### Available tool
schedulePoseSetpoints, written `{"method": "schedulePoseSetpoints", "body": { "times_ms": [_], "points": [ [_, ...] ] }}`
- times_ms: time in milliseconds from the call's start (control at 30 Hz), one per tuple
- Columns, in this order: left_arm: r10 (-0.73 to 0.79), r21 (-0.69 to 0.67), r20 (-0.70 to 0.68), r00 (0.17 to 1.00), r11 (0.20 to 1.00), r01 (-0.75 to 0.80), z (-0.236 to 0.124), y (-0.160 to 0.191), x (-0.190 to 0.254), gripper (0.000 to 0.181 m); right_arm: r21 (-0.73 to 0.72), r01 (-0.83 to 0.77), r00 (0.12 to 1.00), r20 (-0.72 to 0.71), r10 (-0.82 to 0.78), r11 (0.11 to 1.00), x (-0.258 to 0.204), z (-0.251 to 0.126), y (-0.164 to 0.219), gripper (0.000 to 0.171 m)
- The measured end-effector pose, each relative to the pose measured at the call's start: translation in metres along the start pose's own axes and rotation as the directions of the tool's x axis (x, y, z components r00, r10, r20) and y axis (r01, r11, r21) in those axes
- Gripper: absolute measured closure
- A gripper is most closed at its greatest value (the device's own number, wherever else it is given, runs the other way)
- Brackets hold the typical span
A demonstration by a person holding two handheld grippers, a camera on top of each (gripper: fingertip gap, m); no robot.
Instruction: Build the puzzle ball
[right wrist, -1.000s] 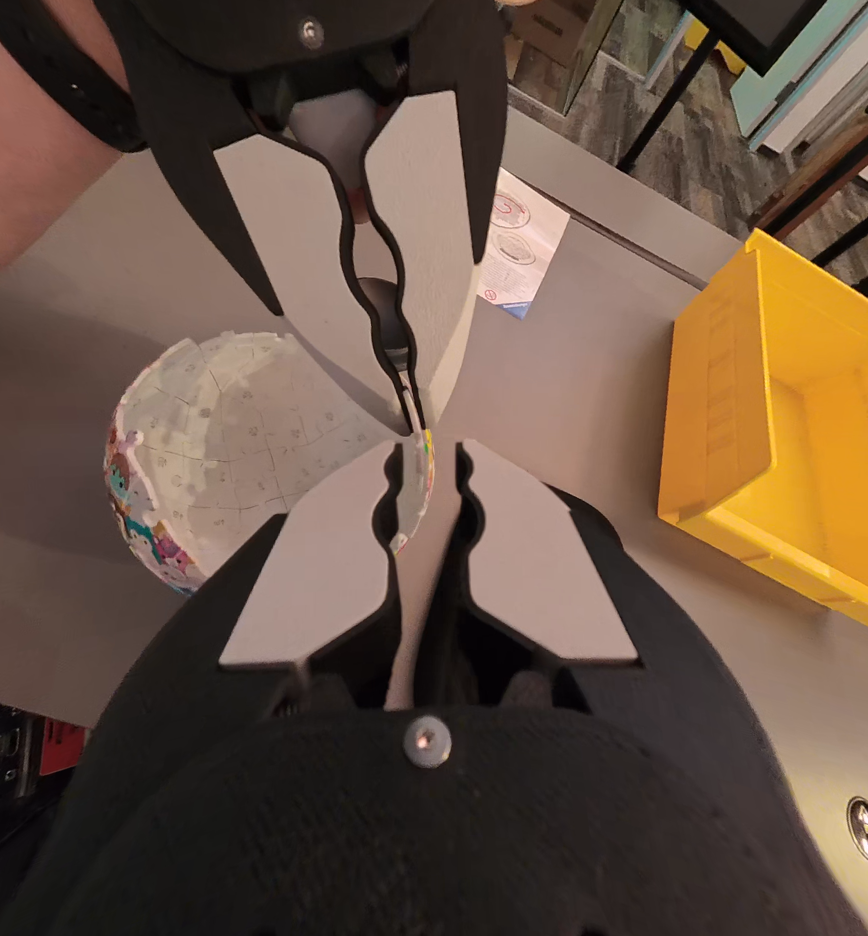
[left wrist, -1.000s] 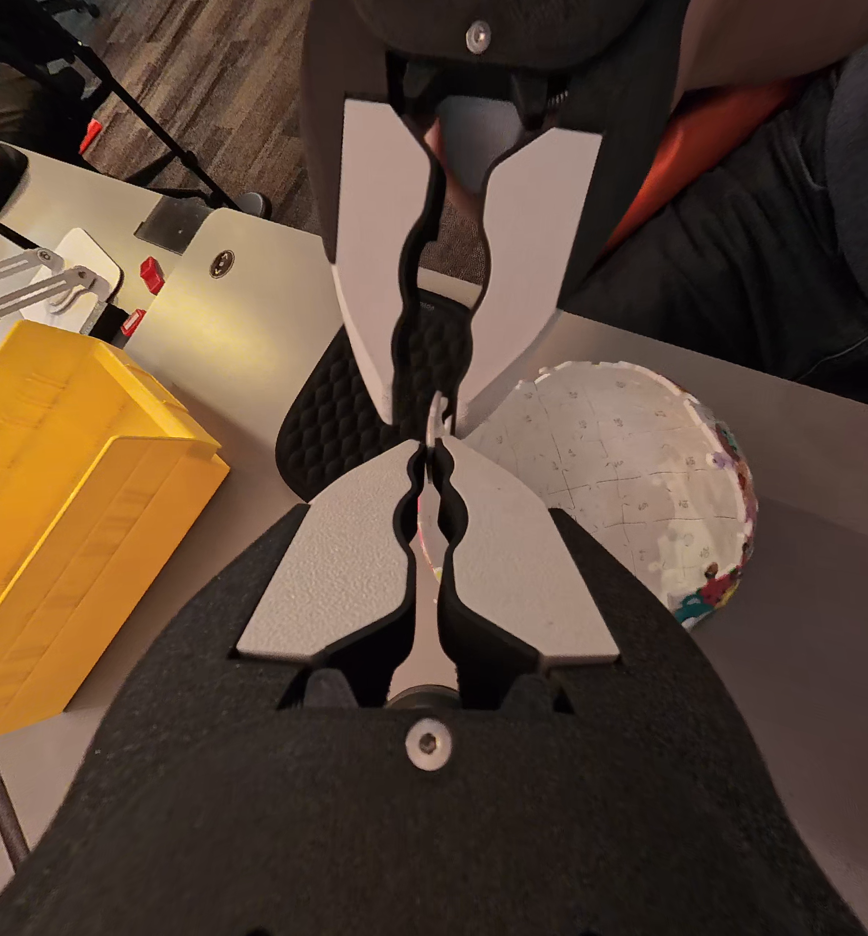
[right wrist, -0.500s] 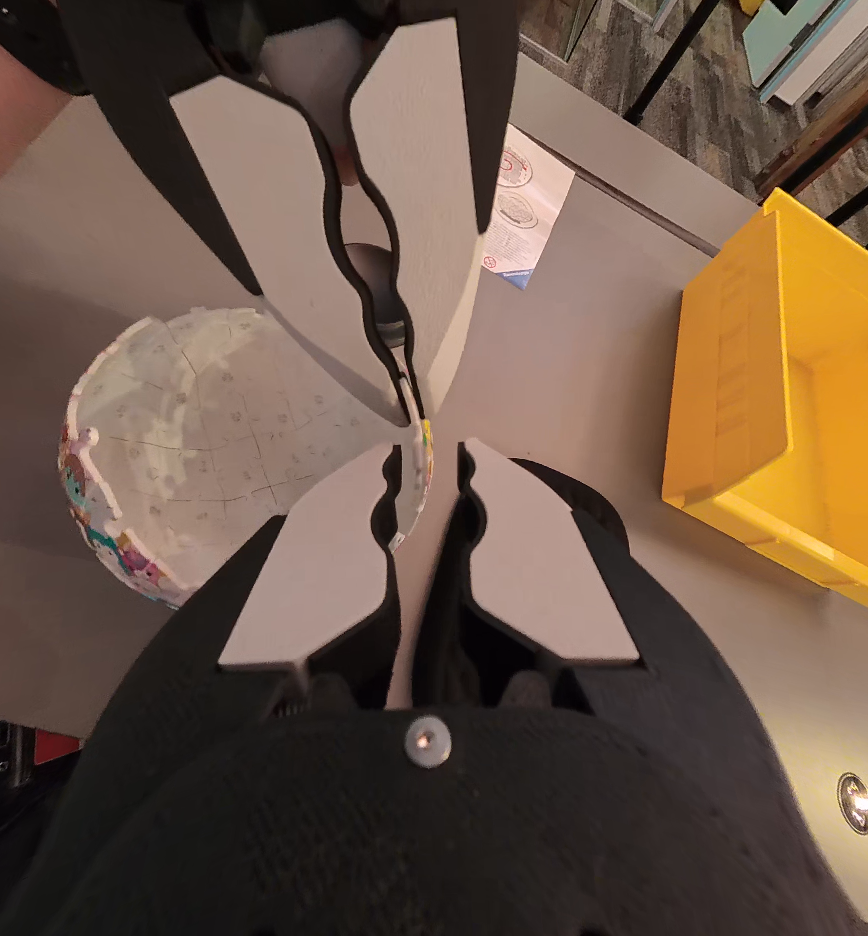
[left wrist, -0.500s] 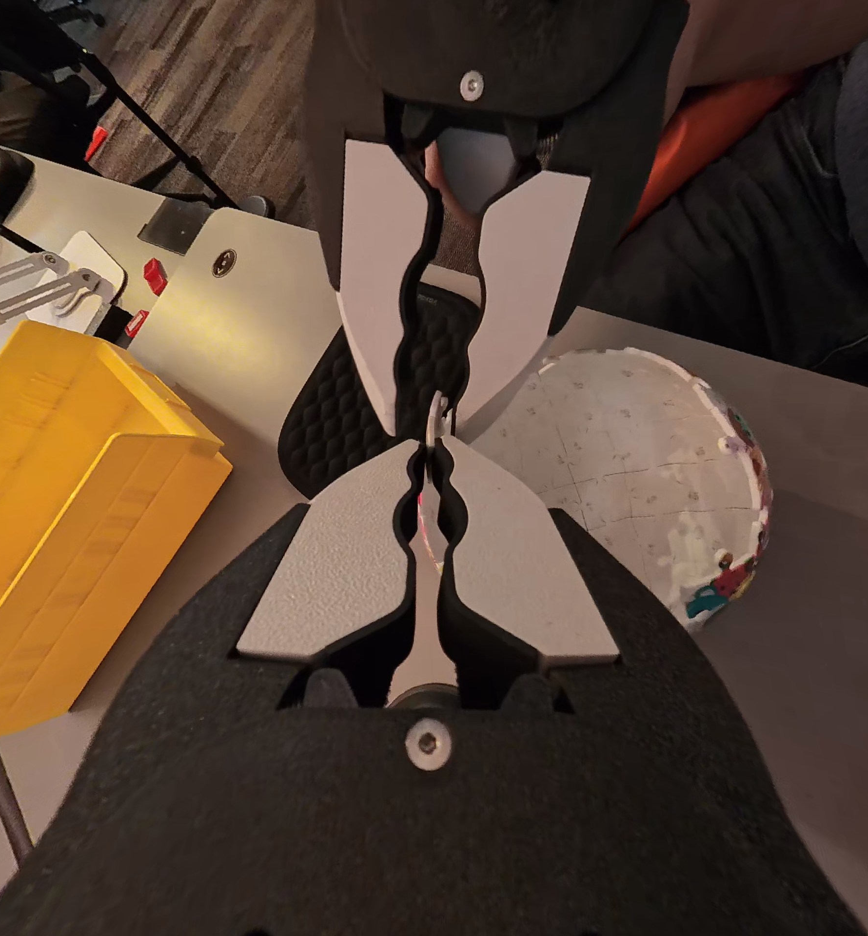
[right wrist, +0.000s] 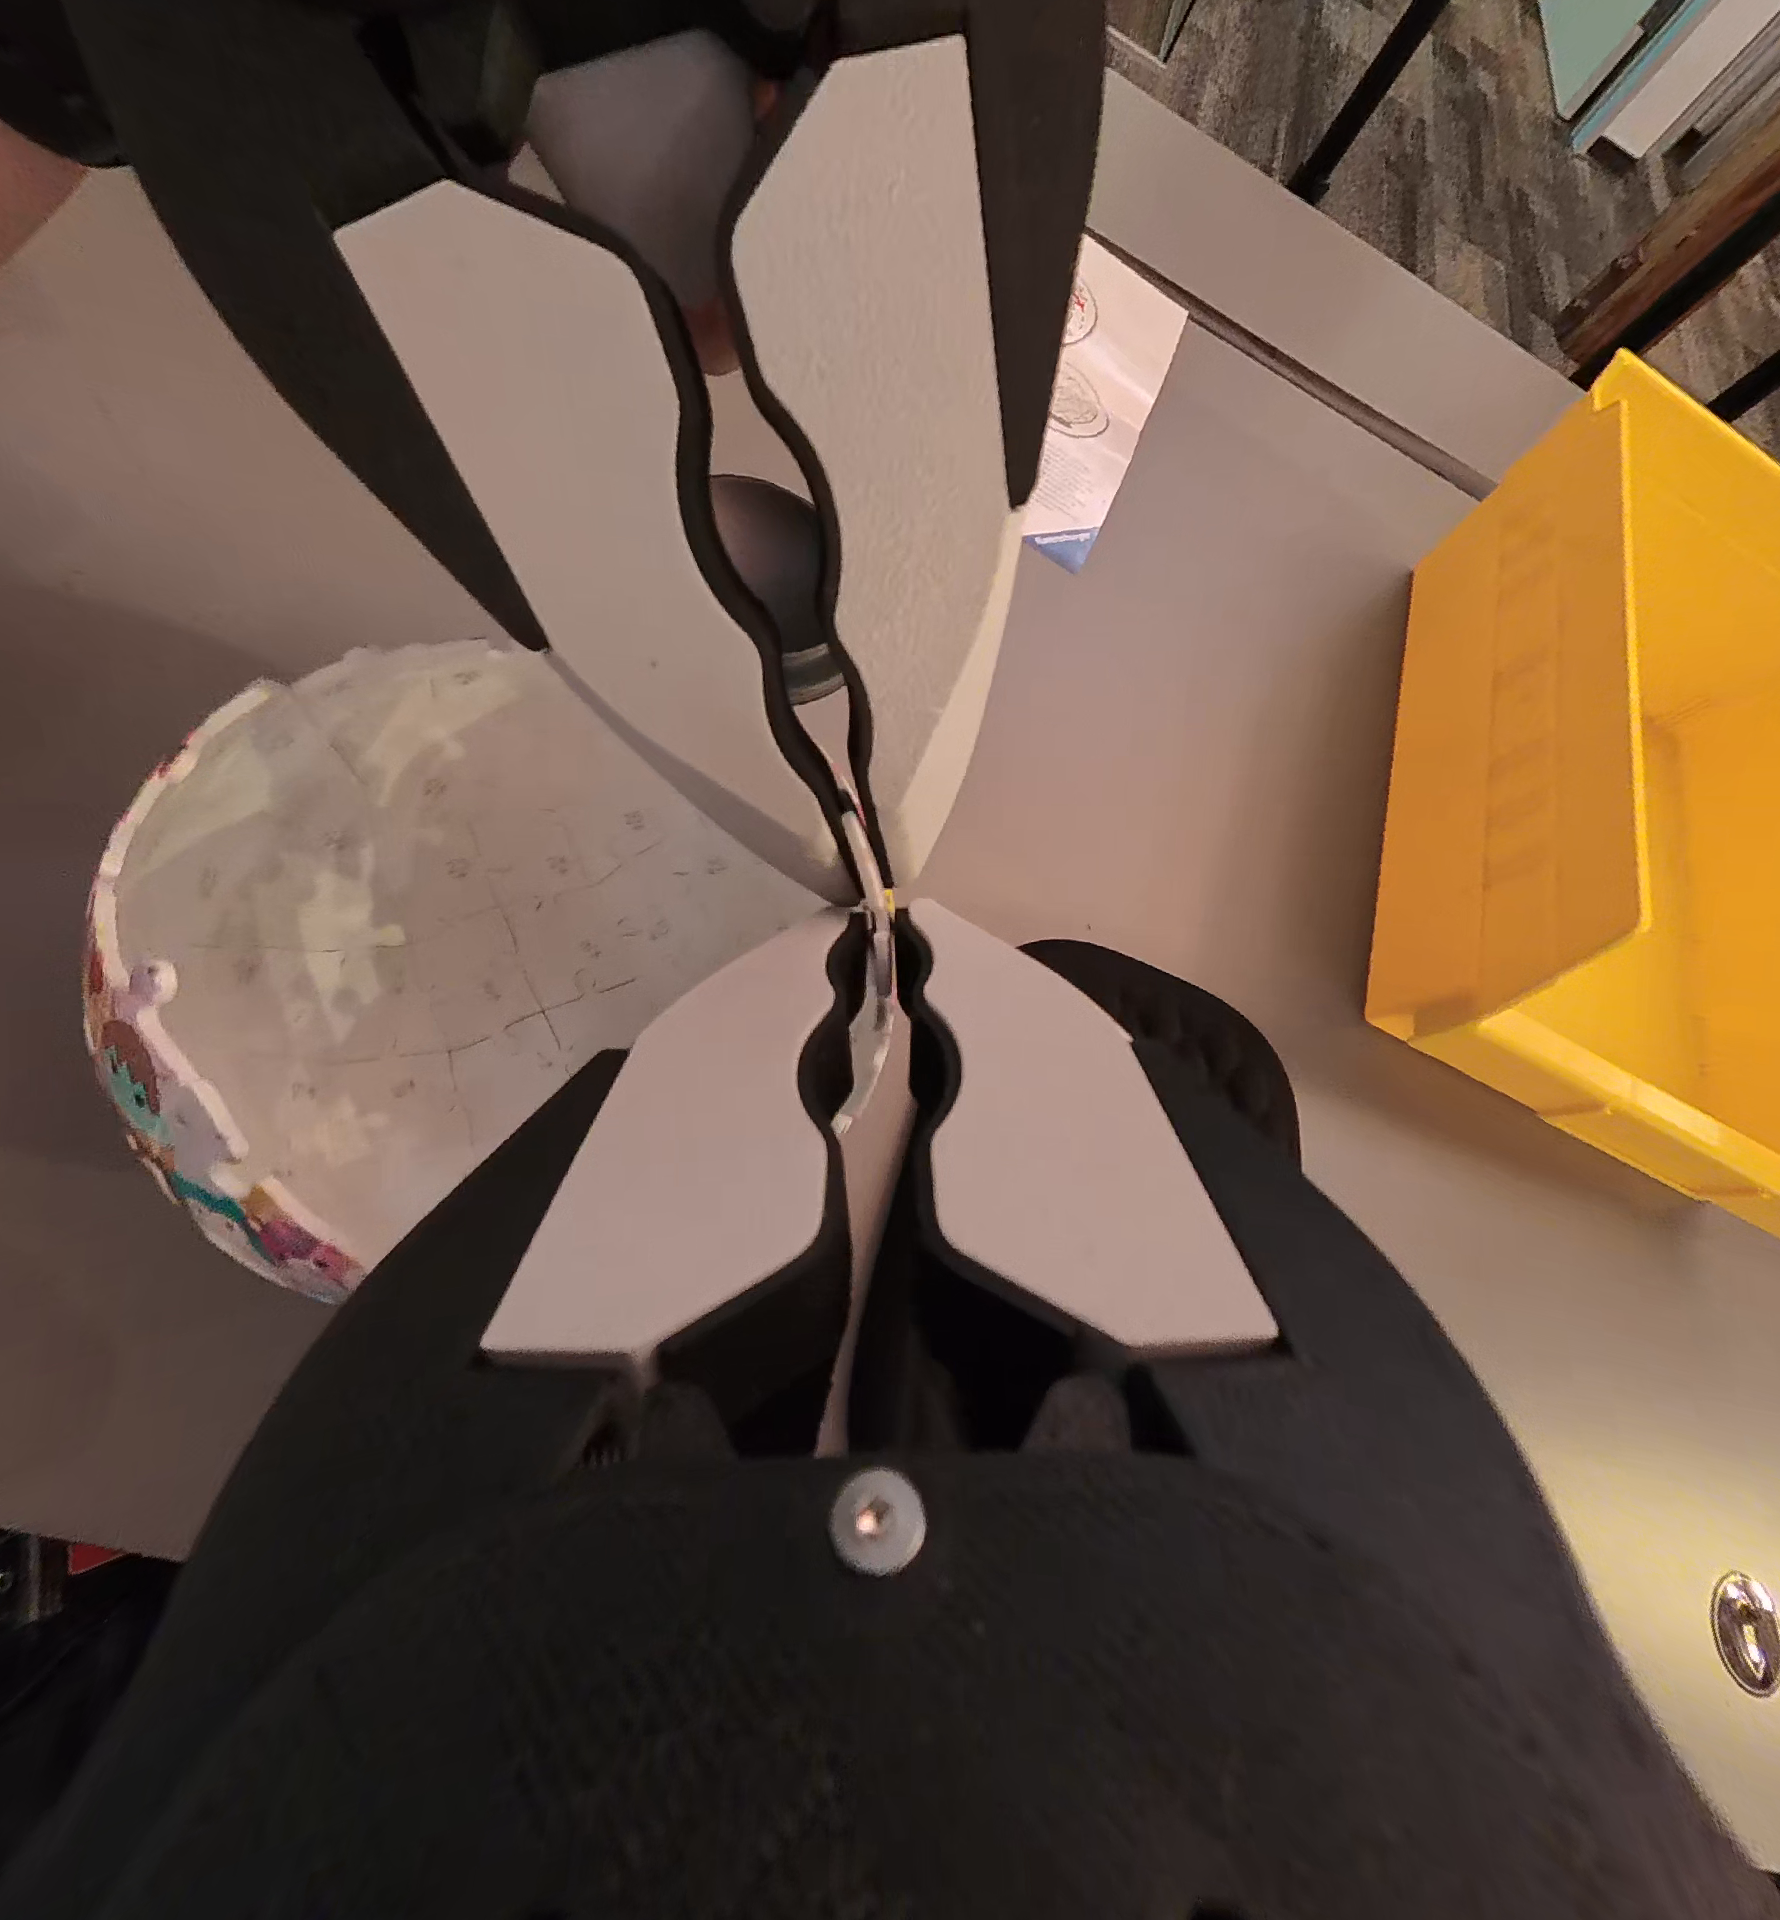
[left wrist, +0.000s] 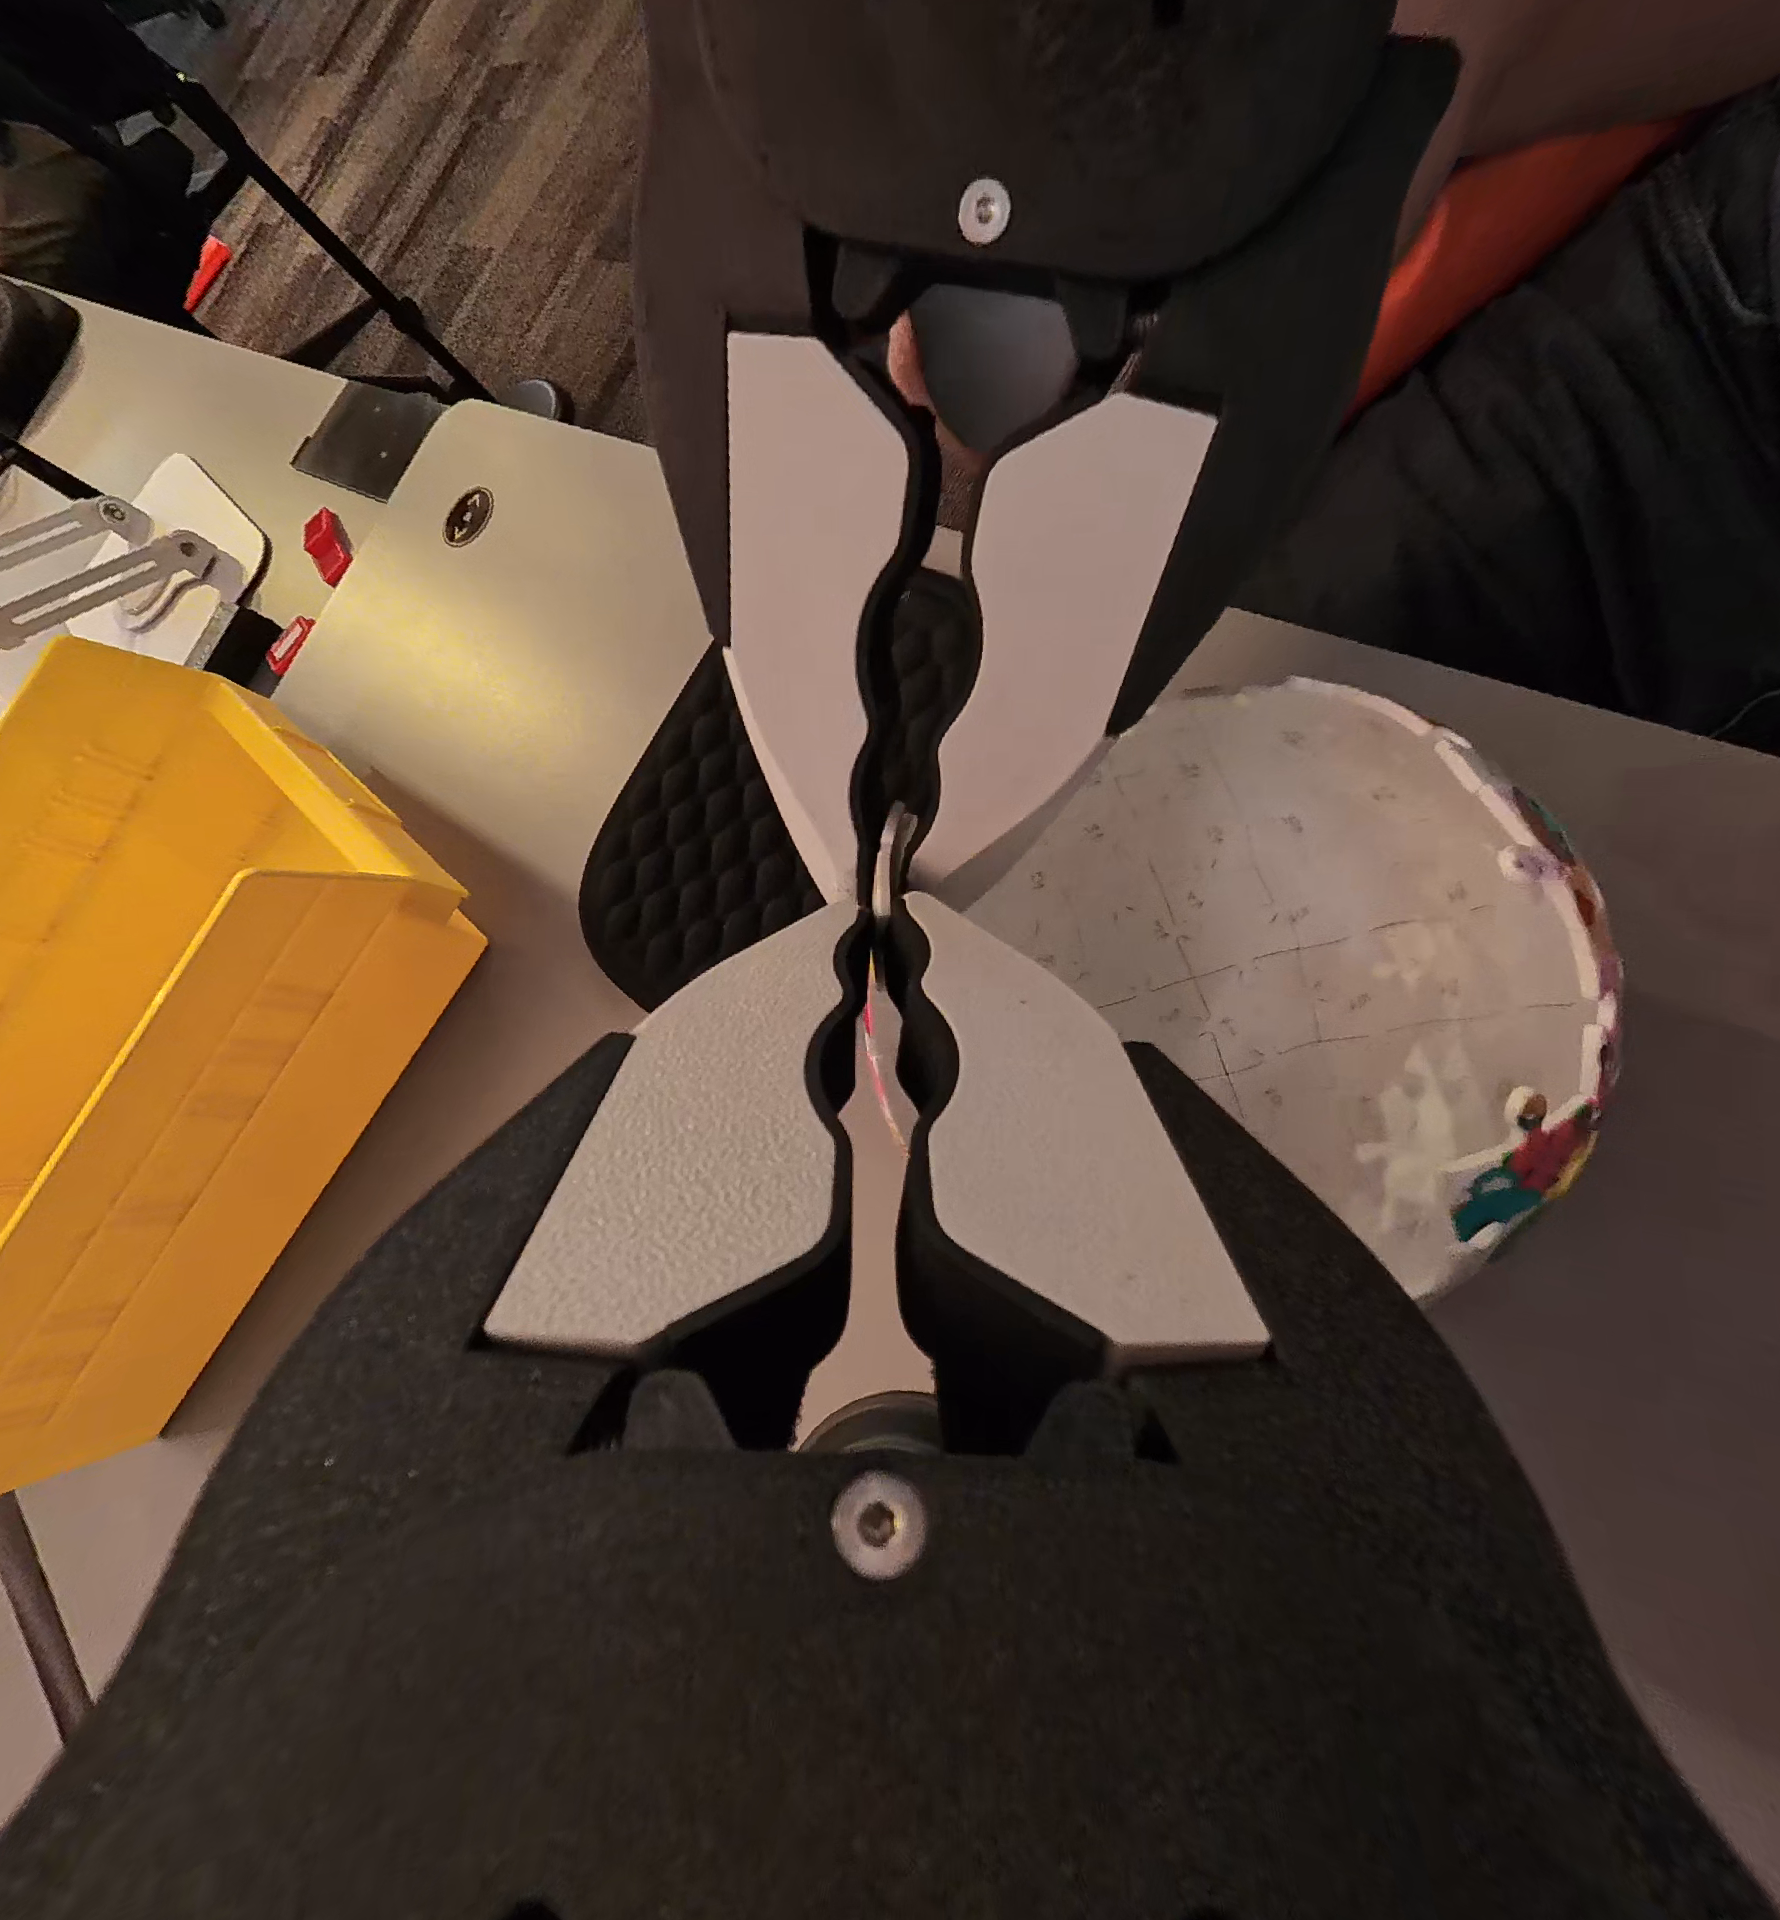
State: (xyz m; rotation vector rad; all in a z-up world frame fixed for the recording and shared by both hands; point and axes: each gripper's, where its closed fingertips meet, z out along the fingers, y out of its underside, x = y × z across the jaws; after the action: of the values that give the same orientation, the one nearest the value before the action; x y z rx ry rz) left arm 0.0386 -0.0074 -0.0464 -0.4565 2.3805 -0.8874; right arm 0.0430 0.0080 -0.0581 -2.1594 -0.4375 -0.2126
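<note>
Left gripper and right gripper, tip to tip, each clamping thin curved puzzle piece; half-built glossy ball shell beside.

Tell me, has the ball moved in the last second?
No, as far as shows. The ball lies just as near the table's far edge, its coloured side still turned away from the bin.

At the left of the frame, the yellow bin is showing smooth, glossy plastic; the left gripper is showing grainy matt black plastic with pale textured plates.
</note>
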Motion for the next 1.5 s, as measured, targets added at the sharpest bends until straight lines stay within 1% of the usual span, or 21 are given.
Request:
{"method": "schedulePoseSetpoints", "body": {
  "times_ms": [167, 267, 467, 567, 633, 700, 1000, 1167, 1300, 1400, 1500],
  "points": [
    [-0.003, -0.019, 0.013, 1.000, 1.000, 0.003, -0.001, 0.002, -0.002, 0.179, -0.009, -0.010, 1.000, -0.027, 0.010, 1.000, 0.002, 0.001, 0.000, 0.166],
    [-0.008, -0.065, 0.031, 0.999, 0.998, 0.010, -0.002, 0.008, -0.004, 0.175, -0.033, 0.002, 0.998, -0.067, -0.004, 0.999, 0.005, 0.001, 0.002, 0.167],
    [0.006, -0.067, 0.075, 0.997, 0.998, -0.001, -0.003, 0.007, -0.009, 0.172, -0.034, 0.024, 0.993, -0.114, -0.028, 0.999, 0.008, 0.000, 0.003, 0.167],
    [0.017, -0.088, 0.094, 0.995, 0.996, -0.009, -0.002, 0.010, -0.012, 0.172, -0.039, 0.017, 0.993, -0.113, -0.022, 0.999, 0.010, 0.001, 0.005, 0.167],
    [0.015, -0.083, 0.085, 0.996, 0.997, -0.008, -0.001, 0.010, -0.011, 0.178, -0.030, 0.016, 0.994, -0.109, -0.019, 0.999, 0.010, 0.001, 0.005, 0.167],
    [0.012, -0.069, 0.077, 0.997, 0.998, -0.007, -0.001, 0.009, -0.010, 0.180, -0.021, 0.022, 0.994, -0.110, -0.024, 1.000, 0.011, 0.000, 0.004, 0.167],
    [0.009, -0.064, 0.078, 0.997, 0.998, -0.004, -0.001, 0.009, -0.010, 0.179, -0.014, 0.002, 0.995, -0.104, -0.003, 1.000, 0.011, 0.003, 0.001, 0.164],
    [0.021, -0.074, 0.083, 0.996, 0.997, -0.015, -0.002, 0.008, -0.010, 0.179, 0.001, -0.001, 0.995, -0.103, 0.001, 1.000, 0.011, 0.004, -0.001, 0.166],
    [0.013, -0.070, 0.083, 0.997, 0.998, -0.007, -0.001, 0.008, -0.010, 0.179, -0.026, 0.036, 0.991, -0.125, -0.039, 0.999, 0.012, 0.003, 0.001, 0.167],
    [0.019, -0.094, 0.077, 0.997, 0.996, -0.012, 0.001, 0.012, -0.009, 0.179, -0.059, 0.067, 0.988, -0.134, -0.075, 0.996, 0.011, 0.006, 0.004, 0.167],
    [0.014, -0.091, 0.081, 0.997, 0.996, -0.007, 0.000, 0.012, -0.010, 0.179, -0.039, 0.068, 0.990, -0.121, -0.072, 0.997, 0.011, 0.007, 0.003, 0.167]
  ]
}}
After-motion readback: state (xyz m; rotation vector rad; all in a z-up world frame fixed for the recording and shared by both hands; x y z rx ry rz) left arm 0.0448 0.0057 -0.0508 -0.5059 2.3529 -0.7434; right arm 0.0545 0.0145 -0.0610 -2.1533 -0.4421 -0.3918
